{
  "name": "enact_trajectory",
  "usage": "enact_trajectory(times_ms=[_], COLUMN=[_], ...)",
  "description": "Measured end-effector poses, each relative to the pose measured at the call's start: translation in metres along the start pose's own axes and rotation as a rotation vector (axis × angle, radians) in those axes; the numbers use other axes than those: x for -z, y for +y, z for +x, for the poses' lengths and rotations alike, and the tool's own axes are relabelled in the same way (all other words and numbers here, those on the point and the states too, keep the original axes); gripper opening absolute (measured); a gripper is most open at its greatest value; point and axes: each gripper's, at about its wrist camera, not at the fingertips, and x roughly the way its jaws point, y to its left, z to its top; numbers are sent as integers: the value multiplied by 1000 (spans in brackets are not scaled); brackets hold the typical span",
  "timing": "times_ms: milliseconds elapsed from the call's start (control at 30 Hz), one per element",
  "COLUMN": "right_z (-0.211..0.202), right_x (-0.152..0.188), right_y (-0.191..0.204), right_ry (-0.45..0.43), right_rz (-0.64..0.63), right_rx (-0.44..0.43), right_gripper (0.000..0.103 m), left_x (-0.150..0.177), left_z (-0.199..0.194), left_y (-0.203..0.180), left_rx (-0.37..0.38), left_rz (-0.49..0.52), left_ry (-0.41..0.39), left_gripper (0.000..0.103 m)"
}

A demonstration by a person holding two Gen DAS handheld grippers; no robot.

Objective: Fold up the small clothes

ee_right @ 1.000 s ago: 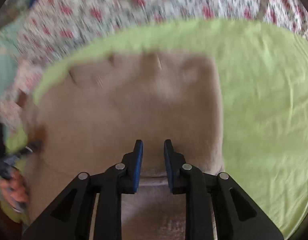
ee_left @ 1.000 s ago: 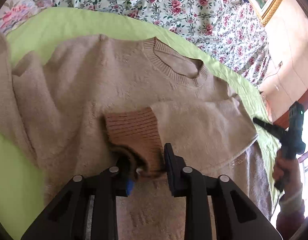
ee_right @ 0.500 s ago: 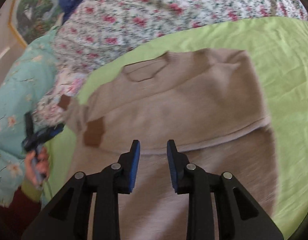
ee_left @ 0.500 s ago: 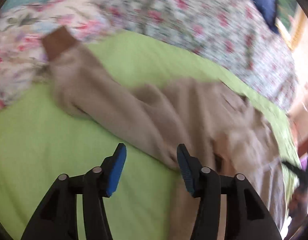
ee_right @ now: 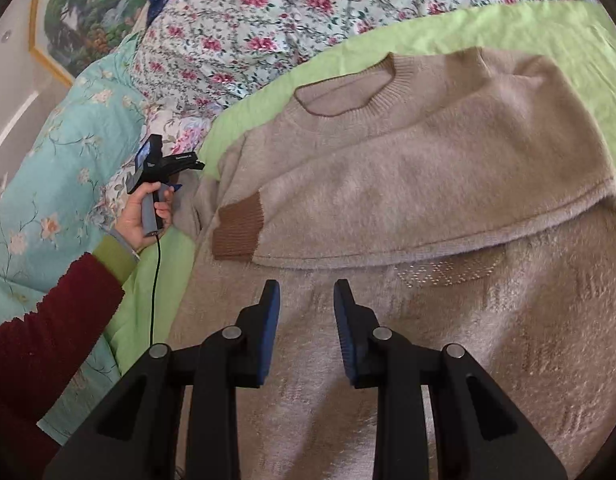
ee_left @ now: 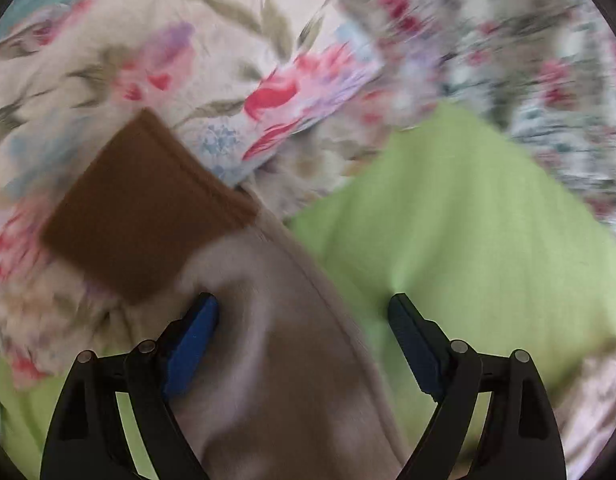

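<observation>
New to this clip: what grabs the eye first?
The fuzzy beige knit sweater sprawls over the lime-green sheet, one sleeve folded across its chest with the brown ribbed cuff at its left edge. In the left wrist view, the left tool stands open over the other brown cuff.

**Sweater across my bed sheet**

My beige knit sweater (ee_right: 407,168) lies flat on the lime-green sheet (ee_right: 547,28), collar toward the far edge. One sleeve is folded over its chest; the other sleeve (ee_left: 268,320) runs off the sheet's left edge, its brown ribbed cuff (ee_left: 144,208) on the floral quilt (ee_left: 188,64).
</observation>
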Motion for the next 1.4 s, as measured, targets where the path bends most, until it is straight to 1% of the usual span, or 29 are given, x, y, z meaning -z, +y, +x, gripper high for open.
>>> enact_trajectory(times_ms=[33,67,100,133,167,233,333,400,433,500,533,600,667,733,767,833,933,1000,1033,1100,1167,1200,1233,1267,1300,1333,1400], right_z=[0,-1,-2,-2,-2,-4,-8,-12,-14,-20,-24,-32,-42,-51,-55,-63,-71,-73,-73,-71,-68,-64,-61,-58,-56,-53,-45], right_x=[-1,0,0,-1,-1,-2,-1,1,2,4,6,8,11,13,13,15,16,16,16,14,12,9,7,5,2,-1,-7], right_y=[-1,-3,-4,-5,-5,-3,2,3,4,3,1,-2,-8,-15,-19,-29,-43,-53,-56,-61,-64,-64,-64,-63,-61,-59,-58], right_ry=[-4,-7,-11,-15,-20,-31,-48,-58,-62,-72,-82,-98,-119,-142,-150,-170,-190,-193,-191,-188,-178,-169,-164,-165,-171,-172,-166], right_rz=[0,2,9,16,21,20,19,17,20,27,32,42,53,72,79,102,143,159,167,178,184,183,184,181,173,162,158], right_rx=[8,11,11,10,7,5,-8,-10,-9,-6,0,8,18,28,33,49,61,83,91,99,103,103,106,103,92,84,82], right_gripper=[29,29,29,29,29,29,29,29,29,29,29,29,29,29,29,29,29,29,29,29,31,39,53,58,60,60,60], left_x=[-2,-4,-5,-5,-3,4,23,42,49,68,73,94,117,139,151,174,209,231,238,258,277,283,287,293,297,298,301], left_z=[3,4,2,-2,-7,-20,-53,-84,-94,-125,-135,-163,-192,-216,-228,-243,-249,-238,-233,-215,-189,-181,-170,-162,-156,-153,-159], left_y=[0,1,1,3,7,15,17,9,4,-15,-22,-41,-72,-90,-111,-139,-182,-217,-227,-255,-280,-283,-287,-289,-287,-285,-268], left_rx=[3,9,12,21,36,106,179,261,281,364,390,460,538,598,642,699,738,762,758,726,674,662,653,640,631,633,641], left_rz=[1,7,13,19,20,5,41,77,93,143,160,218,298,359,409,485,578,630,646,695,742,751,761,763,761,758,737], left_ry=[-8,-36,-51,-69,-83,-109,-184,-238,-253,-293,-304,-331,-359,-372,-373,-376,-359,-314,-300,-253,-197,-172,-138,-109,-85,-73,-81], left_gripper=[85,71,41,26,5,4,4,4,4,4,4,4,4,4,4,4,4,4,4,4,5,6,8,10,15,20,48])
